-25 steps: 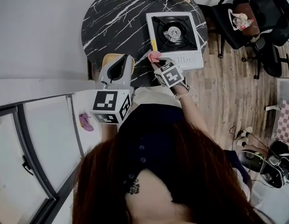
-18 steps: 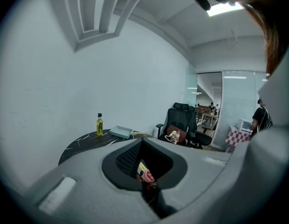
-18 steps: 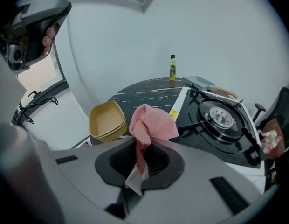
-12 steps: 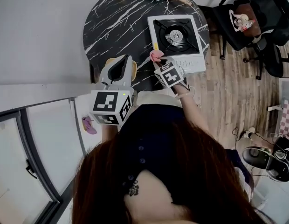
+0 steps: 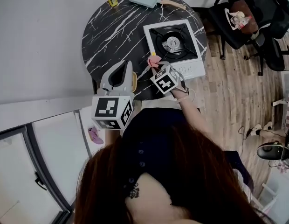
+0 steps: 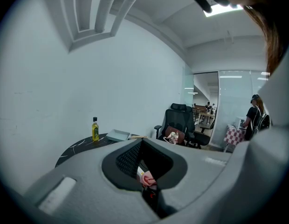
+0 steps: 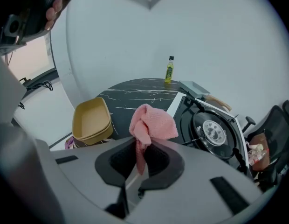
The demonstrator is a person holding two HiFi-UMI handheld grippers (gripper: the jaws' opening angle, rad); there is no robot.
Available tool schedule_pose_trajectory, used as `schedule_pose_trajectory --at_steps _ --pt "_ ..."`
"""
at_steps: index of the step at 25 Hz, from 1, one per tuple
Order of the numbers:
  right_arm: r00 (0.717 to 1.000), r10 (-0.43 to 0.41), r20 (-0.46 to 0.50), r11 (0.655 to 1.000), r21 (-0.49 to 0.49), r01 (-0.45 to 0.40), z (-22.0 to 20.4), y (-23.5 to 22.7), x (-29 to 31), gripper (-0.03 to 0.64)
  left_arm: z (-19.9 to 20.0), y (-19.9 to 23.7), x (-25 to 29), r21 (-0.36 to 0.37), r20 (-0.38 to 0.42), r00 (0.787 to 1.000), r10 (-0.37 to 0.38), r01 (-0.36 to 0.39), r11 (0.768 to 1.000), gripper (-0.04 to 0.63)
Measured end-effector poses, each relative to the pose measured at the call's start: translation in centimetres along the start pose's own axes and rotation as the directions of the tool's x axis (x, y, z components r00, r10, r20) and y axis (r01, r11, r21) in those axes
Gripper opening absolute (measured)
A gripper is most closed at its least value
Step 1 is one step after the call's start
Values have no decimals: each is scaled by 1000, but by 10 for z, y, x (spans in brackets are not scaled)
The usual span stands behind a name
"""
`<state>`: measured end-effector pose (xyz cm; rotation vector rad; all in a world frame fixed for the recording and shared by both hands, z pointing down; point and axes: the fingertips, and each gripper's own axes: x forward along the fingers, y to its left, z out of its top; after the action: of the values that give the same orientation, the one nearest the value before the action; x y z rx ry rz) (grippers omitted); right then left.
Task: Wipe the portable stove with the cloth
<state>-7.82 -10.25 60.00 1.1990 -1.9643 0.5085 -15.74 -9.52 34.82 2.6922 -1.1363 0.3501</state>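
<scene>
Cloth (image 5: 154, 61): pink, bunched, by the stove's (image 5: 175, 43) near-left corner.
Right gripper (image 5: 157, 65): clenched on the cloth.
Left gripper (image 5: 126, 67): jaws together, empty, left of the stove.
Right gripper view: yellow tray (image 7: 91, 120) shown whole; the head view shows only its edge.
Bottle (image 7: 169, 70): label too small to read.

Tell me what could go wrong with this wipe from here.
1. The right gripper pinches only a tail of the cloth; the bunch may pull free under rubbing.
2. The knit could snag on the raised pan supports of the stove.
3. The stove sits near the table edge, so hard pushes might slide it.
</scene>
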Motion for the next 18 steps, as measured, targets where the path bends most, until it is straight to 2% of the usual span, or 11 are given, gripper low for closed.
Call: schedule_pose_trajectory --at_steps 4,9,18 --pt "1000 -11 -8 1000 -20 11 1 -2 2 35 0 -4 7 13 -9 1000 -13 13 1000 12" --pt "998 -43 -34 992 -121 39 4 3 8 35 4 -3 13 22 -10 1000 -17 18 1000 11" --pt "996 -68 -60 975 -218 54 6 6 12 35 2 -4 24 20 -24 999 -34 35 999 11"
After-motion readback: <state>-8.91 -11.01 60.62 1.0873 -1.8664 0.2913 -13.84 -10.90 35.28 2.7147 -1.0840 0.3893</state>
